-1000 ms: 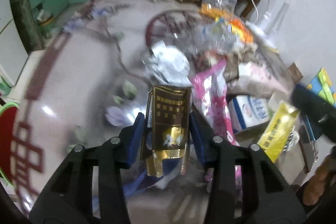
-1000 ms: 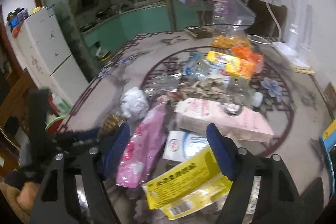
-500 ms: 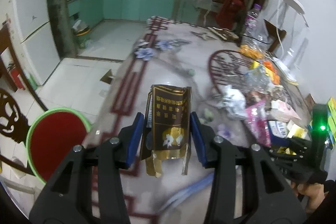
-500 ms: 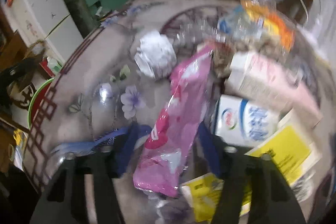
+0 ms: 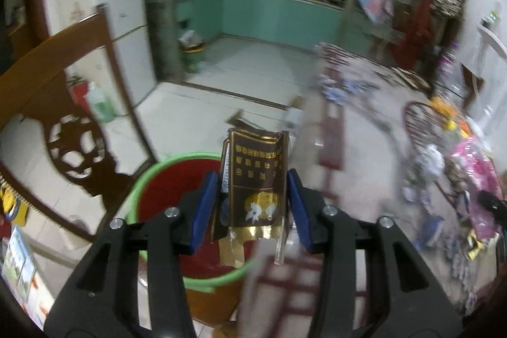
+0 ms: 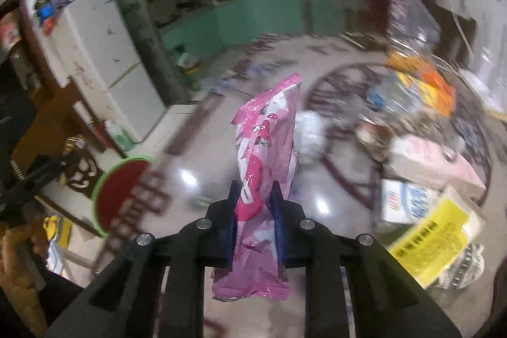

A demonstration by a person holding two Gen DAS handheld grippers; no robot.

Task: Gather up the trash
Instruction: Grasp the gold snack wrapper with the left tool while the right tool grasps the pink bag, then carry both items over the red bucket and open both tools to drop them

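My left gripper (image 5: 252, 208) is shut on a brown and gold cigarette pack (image 5: 255, 179) and holds it above the red bin with a green rim (image 5: 164, 195) that stands on the floor beside the table. My right gripper (image 6: 255, 205) is shut on a pink snack wrapper (image 6: 267, 141) and holds it upright above the glossy table (image 6: 202, 176). The bin also shows in the right wrist view (image 6: 122, 189), below the table's left edge. The pink wrapper shows at the far right of the left wrist view (image 5: 475, 167).
A trash pile lies on the table at the right: a white paper ball (image 6: 309, 132), a pink box (image 6: 434, 167), a white and blue carton (image 6: 408, 201), a yellow packet (image 6: 431, 243). A carved wooden chair (image 5: 63, 122) and a white fridge (image 6: 104, 59) stand to the left.
My left gripper has swung left off the table with the cigarette pack, to above the bin. My right gripper has shut on the pink wrapper and lifted it off the table.
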